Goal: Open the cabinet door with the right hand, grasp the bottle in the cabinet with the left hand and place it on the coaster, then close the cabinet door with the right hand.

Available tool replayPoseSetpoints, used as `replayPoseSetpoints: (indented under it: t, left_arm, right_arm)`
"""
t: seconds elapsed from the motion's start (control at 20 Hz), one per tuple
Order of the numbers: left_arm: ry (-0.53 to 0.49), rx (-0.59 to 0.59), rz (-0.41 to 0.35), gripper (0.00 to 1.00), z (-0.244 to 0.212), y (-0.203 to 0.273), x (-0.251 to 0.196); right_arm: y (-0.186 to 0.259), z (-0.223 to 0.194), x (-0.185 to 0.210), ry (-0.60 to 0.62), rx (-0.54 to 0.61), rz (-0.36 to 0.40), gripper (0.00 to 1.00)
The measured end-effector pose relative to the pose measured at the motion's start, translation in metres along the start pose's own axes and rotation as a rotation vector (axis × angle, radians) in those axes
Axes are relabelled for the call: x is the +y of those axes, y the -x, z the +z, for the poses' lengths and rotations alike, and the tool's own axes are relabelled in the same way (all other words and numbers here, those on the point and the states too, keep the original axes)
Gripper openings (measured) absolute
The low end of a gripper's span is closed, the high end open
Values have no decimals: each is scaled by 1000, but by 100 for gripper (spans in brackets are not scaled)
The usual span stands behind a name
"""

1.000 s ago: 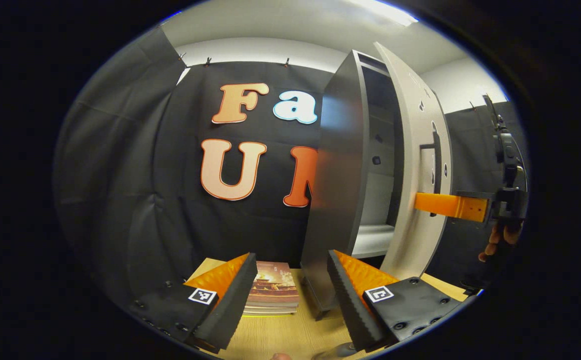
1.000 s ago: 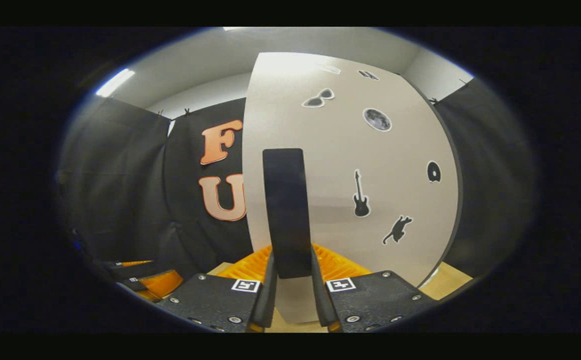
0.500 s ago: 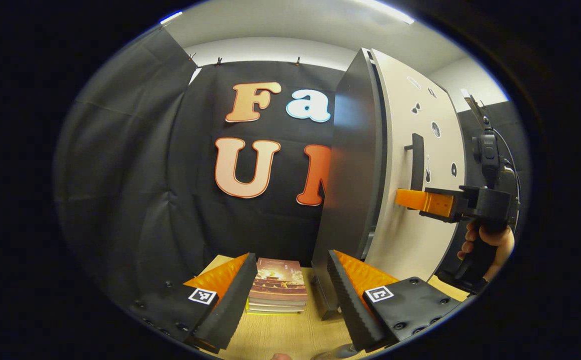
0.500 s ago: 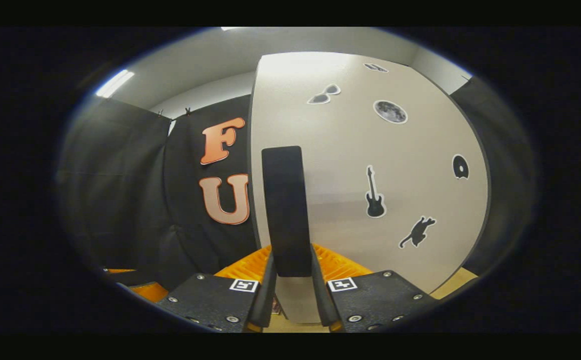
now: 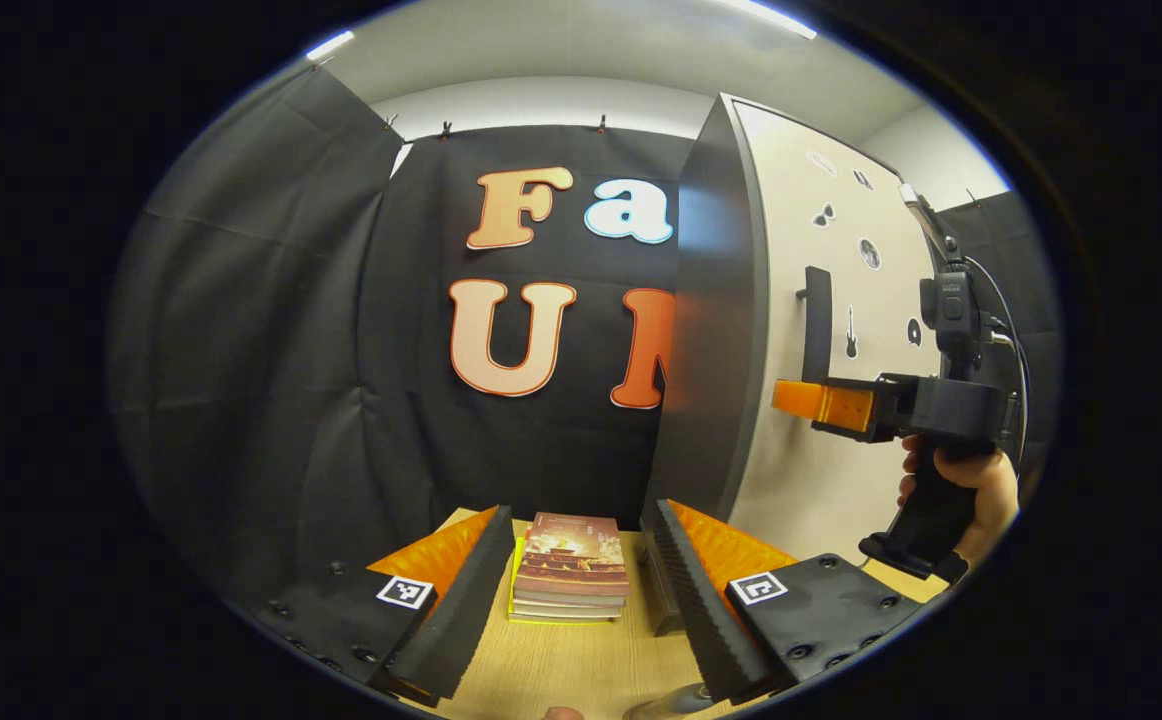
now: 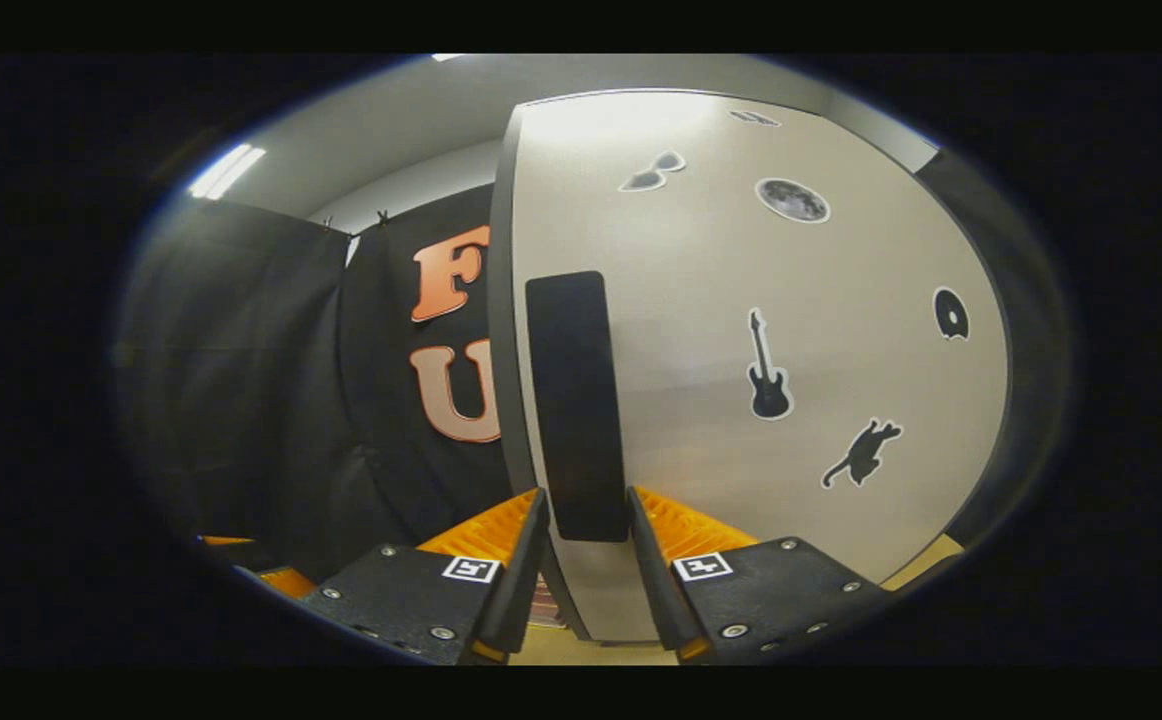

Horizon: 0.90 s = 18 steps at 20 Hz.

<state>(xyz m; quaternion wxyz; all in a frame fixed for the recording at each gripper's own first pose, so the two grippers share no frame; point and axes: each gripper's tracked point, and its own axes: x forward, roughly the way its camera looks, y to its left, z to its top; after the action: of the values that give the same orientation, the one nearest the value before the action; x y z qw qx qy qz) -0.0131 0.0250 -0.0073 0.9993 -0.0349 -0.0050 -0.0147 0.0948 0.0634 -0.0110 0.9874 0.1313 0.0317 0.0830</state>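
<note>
The cabinet door (image 6: 741,300) looks flush against its dark cabinet (image 5: 716,330), so closing seems nearly finished. My right hand-held gripper (image 6: 581,560) straddles the black handle (image 6: 576,400), fingers slightly parted; I cannot tell whether they pinch it. I'd press straight, then release. The left gripper view adds the tabletop (image 5: 581,660), stacked books (image 5: 571,570) and my left hand-held gripper (image 5: 581,590), wide open and empty.

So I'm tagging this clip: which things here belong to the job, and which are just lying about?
Job:
- cabinet door
- door handle, between the right tool's fingers
- cabinet
- left tool, open and holding nothing

Lying about:
- stack of books on the table
- stickers on the door
</note>
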Motion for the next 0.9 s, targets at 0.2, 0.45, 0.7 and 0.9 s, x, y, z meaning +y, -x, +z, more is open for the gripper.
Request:
replayPoseSetpoints:
  t: [0.2, 0.45, 0.7, 0.9]
  left_arm:
    - [-1, -5, 26, 92, 2, 9, -3]
    - [-12, 2, 72, 92, 1, 21, -2]
    - [-21, -16, 55, 92, 6, 34, -4]
    - [-20, -34, -4, 92, 18, 45, -11]
  right_arm:
    - [1, -5, 6, 13, 7, 46, 66]
    - [41, -14, -5, 40, 0, 52, 92]
    - [117, -14, -21, 133, -28, -17, 93]
    - [166, 2, -27, 147, -69, -80, 93]
